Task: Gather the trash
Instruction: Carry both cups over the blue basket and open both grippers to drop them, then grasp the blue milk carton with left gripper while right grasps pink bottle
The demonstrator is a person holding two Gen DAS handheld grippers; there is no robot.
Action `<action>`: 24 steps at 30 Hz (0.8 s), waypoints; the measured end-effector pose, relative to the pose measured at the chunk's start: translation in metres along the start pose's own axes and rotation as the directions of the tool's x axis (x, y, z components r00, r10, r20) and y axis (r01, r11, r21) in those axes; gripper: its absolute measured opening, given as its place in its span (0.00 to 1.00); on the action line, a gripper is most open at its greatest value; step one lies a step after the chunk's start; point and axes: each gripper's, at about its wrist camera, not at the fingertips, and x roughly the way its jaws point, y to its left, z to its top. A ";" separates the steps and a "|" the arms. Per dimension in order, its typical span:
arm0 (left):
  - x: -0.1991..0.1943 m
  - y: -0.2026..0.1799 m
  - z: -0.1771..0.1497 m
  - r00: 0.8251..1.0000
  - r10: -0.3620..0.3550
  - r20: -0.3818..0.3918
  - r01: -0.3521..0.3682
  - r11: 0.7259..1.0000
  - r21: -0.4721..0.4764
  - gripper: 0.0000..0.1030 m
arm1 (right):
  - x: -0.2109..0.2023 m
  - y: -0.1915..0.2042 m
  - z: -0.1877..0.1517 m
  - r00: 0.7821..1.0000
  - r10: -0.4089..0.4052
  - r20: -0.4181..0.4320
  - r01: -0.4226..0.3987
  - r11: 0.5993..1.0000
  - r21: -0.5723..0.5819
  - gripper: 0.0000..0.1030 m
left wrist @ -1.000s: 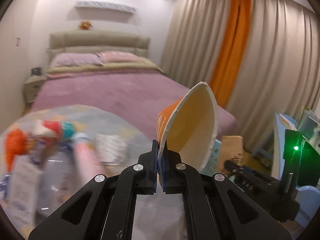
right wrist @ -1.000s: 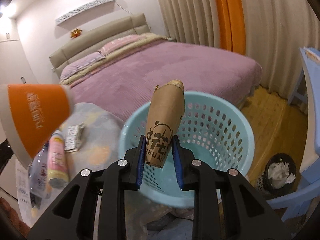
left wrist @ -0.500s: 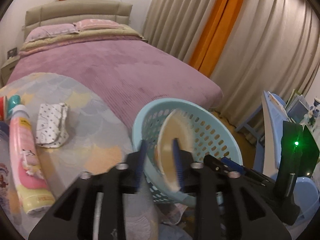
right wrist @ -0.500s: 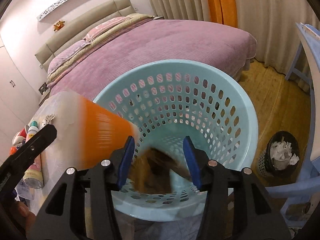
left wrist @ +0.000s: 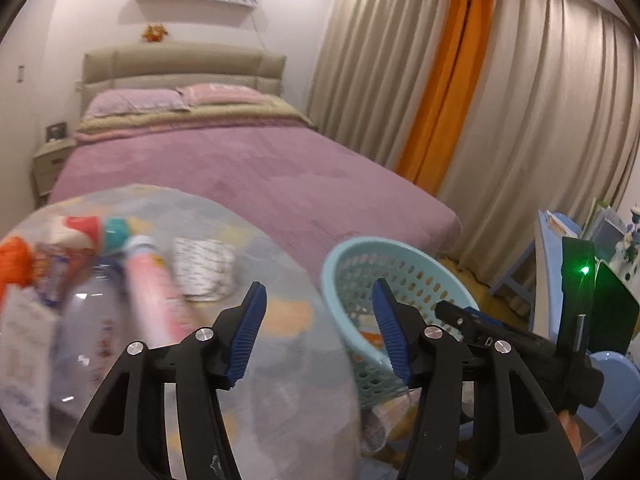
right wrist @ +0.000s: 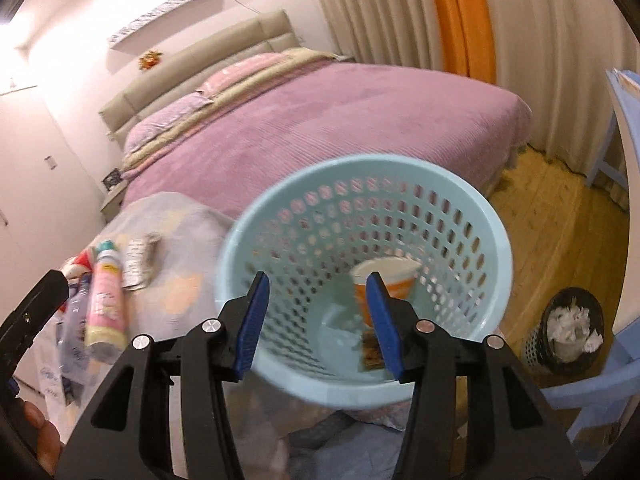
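A light blue perforated basket (right wrist: 480,216) stands beside the table; its rim also shows in the left wrist view (left wrist: 344,252). Inside it lie an orange and white paper cup (right wrist: 400,280) and a brown paper cup (right wrist: 370,354). My right gripper (right wrist: 316,324) is open and empty, just above the basket's near rim. My left gripper (left wrist: 318,330) is open and empty, over the table edge left of the basket. On the table lie a pink bottle (left wrist: 154,292) (right wrist: 105,292), a clear plastic bottle (left wrist: 86,340), and a patterned packet (left wrist: 202,268) (right wrist: 138,258).
A round table with a pastel cloth (left wrist: 276,320) holds more blurred packaging at its left (left wrist: 24,264). A purple bed (left wrist: 248,176) lies behind. A small black bin with paper (right wrist: 570,330) and a blue chair (right wrist: 600,380) stand at the right.
Both grippers opened and dropped their cups into the basket. The orange cup left the left gripper, the brown cup left the right. Both grippers then pulled back from the basket.
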 end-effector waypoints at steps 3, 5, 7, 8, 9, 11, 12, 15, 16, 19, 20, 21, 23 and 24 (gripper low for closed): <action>-0.032 0.019 0.001 0.998 0.038 0.047 -0.036 0.999 -0.030 0.55 | -0.017 0.026 -0.003 0.999 0.042 0.028 -0.041 0.998 -0.047 0.46; -0.054 0.036 0.000 0.995 0.073 0.071 -0.069 0.996 -0.055 0.57 | -0.027 0.048 -0.006 0.996 0.076 0.038 -0.072 0.994 -0.087 0.46; -0.069 0.051 0.001 0.992 0.101 0.082 -0.095 0.993 -0.077 0.58 | -0.036 0.070 -0.011 0.993 0.113 0.043 -0.107 0.986 -0.131 0.46; -0.080 0.063 -0.001 0.988 0.126 0.087 -0.118 0.989 -0.090 0.58 | -0.038 0.078 -0.013 0.991 0.125 0.043 -0.117 0.982 -0.146 0.46; -0.088 0.071 -0.003 0.984 0.152 0.088 -0.143 0.985 -0.097 0.59 | -0.042 0.090 -0.015 0.989 0.142 0.044 -0.132 0.977 -0.170 0.46; -0.103 0.094 -0.008 0.972 0.217 0.090 -0.206 0.971 -0.119 0.59 | -0.046 0.108 -0.021 0.985 0.165 0.042 -0.153 0.967 -0.205 0.49; -0.110 0.103 -0.012 0.967 0.241 0.088 -0.229 0.965 -0.130 0.60 | -0.046 0.117 -0.024 0.984 0.175 0.038 -0.163 0.962 -0.219 0.50; -0.122 0.135 -0.020 0.952 0.300 0.056 -0.287 0.944 -0.163 0.60 | -0.044 0.148 -0.034 0.981 0.193 0.020 -0.181 0.946 -0.268 0.52; -0.124 0.147 -0.023 0.946 0.321 0.038 -0.310 0.935 -0.173 0.60 | -0.040 0.159 -0.037 0.981 0.193 0.008 -0.183 0.941 -0.285 0.52; -0.123 0.172 -0.027 0.942 0.334 -0.025 -0.333 0.926 -0.176 0.60 | -0.031 0.178 -0.042 0.981 0.194 -0.014 -0.190 0.935 -0.300 0.52; -0.121 0.179 -0.029 0.938 0.345 -0.045 -0.347 0.921 -0.175 0.60 | -0.027 0.184 -0.043 0.982 0.188 -0.018 -0.185 0.934 -0.306 0.52; -0.118 0.185 -0.031 0.937 0.345 -0.062 -0.350 0.922 -0.168 0.60 | -0.022 0.190 -0.044 0.983 0.183 -0.022 -0.181 0.932 -0.315 0.52; -0.107 0.193 -0.035 0.937 0.332 -0.109 -0.346 0.926 -0.151 0.60 | -0.012 0.200 -0.045 0.985 0.169 -0.032 -0.170 0.927 -0.333 0.52; -0.105 0.197 -0.039 0.936 0.330 -0.121 -0.346 0.927 -0.148 0.60 | -0.006 0.204 -0.045 0.987 0.159 -0.036 -0.161 0.925 -0.343 0.52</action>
